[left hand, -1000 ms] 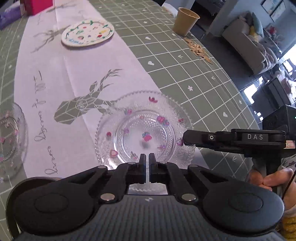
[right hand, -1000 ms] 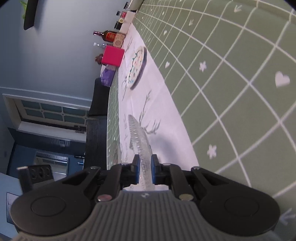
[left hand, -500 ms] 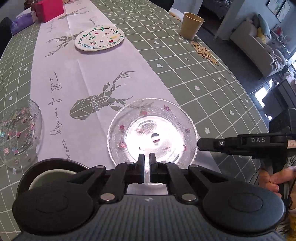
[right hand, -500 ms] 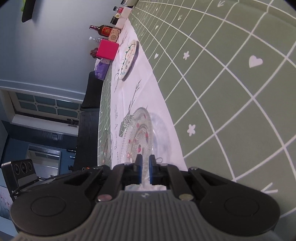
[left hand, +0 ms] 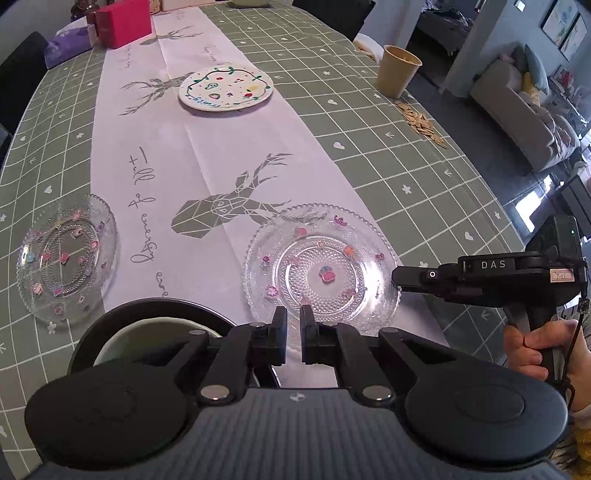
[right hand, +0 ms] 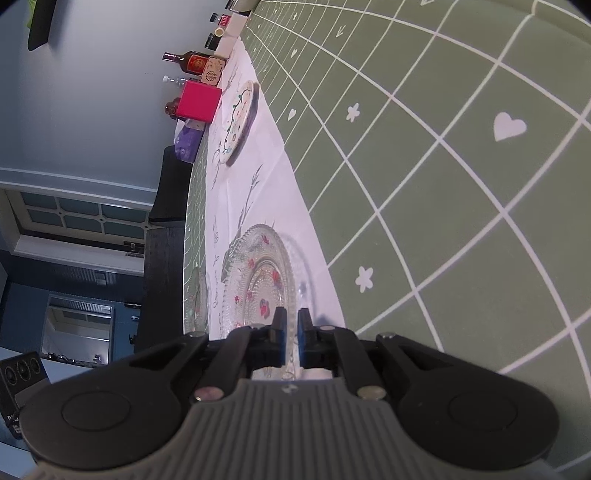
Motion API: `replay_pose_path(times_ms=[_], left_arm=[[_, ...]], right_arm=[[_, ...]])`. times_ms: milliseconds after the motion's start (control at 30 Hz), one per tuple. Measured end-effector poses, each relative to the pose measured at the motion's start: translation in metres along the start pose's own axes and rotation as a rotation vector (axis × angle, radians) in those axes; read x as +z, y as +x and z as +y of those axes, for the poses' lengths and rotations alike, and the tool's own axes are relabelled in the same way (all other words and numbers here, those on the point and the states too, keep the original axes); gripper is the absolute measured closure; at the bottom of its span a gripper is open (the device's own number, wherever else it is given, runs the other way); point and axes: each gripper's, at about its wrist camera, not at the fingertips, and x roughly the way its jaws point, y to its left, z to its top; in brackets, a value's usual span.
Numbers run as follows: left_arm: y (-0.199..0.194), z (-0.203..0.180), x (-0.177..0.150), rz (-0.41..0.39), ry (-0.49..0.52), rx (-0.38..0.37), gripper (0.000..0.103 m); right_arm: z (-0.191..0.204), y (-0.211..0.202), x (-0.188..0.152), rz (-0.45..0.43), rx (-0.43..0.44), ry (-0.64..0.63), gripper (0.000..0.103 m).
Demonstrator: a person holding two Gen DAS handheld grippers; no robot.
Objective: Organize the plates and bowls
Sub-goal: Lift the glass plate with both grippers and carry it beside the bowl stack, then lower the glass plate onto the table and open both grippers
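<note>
A clear glass plate (left hand: 321, 273) with flower stickers lies flat on the white runner. My left gripper (left hand: 293, 325) hovers over its near rim, nearly shut; its jaws are opening a slit with nothing between them. My right gripper (left hand: 396, 277), held by a hand (left hand: 532, 343), reaches in level from the right. Its jaws are opening slightly, with the same plate's (right hand: 258, 280) right rim between the fingertips of the right gripper (right hand: 290, 325). A second glass plate (left hand: 64, 258) lies at the left. A white painted plate (left hand: 225, 88) sits farther up the runner.
A dark round dish holding a pale bowl (left hand: 147, 332) sits just below my left gripper. A tan cup (left hand: 399, 74) and scattered wooden sticks (left hand: 421, 123) are near the table's right edge. A pink box (left hand: 123, 22) and a purple pack (left hand: 70, 46) stand at the far end.
The glass plate, held up on edge in the right gripper a second ago, now lies flat on the runner. My left gripper has drawn back and up from its near rim.
</note>
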Motion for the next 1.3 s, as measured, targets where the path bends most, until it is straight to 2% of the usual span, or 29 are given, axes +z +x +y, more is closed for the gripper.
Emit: replay_pose_path(times_ms=[133, 167, 233, 300, 333, 367, 500, 700, 1100, 1300], left_arm=[[-0.001, 0.013, 0.004, -0.025, -0.031, 0.016, 0.092], [-0.001, 0.015, 0.005, -0.029, -0.039, 0.014, 0.092], [-0.002, 0.017, 0.006, -0.035, -0.049, 0.015, 0.091], [-0.004, 0.017, 0.005, -0.044, -0.045, 0.024, 0.090], [-0.005, 0.016, 0.005, -0.049, -0.039, 0.031, 0.090], [-0.005, 0.015, 0.004, -0.055, -0.032, 0.040, 0.090], [-0.007, 0.012, 0.002, -0.074, -0.003, 0.072, 0.090], [-0.011, 0.010, 0.000, -0.066, -0.001, 0.063, 0.090], [-0.012, 0.014, 0.002, -0.081, -0.028, 0.088, 0.089], [-0.013, 0.013, 0.004, -0.092, -0.035, 0.101, 0.080]], right_arm=[[0.015, 0.005, 0.002, -0.018, -0.038, -0.060, 0.075], [0.019, 0.006, 0.002, -0.028, -0.053, -0.084, 0.075], [0.027, 0.009, -0.001, -0.043, -0.090, -0.135, 0.076], [0.029, 0.012, -0.003, -0.042, -0.131, -0.149, 0.087], [0.030, 0.012, -0.004, -0.044, -0.159, -0.156, 0.098], [0.029, 0.011, -0.005, -0.047, -0.164, -0.157, 0.100], [0.026, 0.008, -0.006, -0.026, -0.168, -0.132, 0.100], [0.019, -0.002, -0.013, 0.016, -0.159, -0.100, 0.100], [0.020, -0.017, -0.027, 0.033, -0.190, -0.185, 0.099], [0.031, -0.014, -0.032, 0.019, -0.228, -0.284, 0.096]])
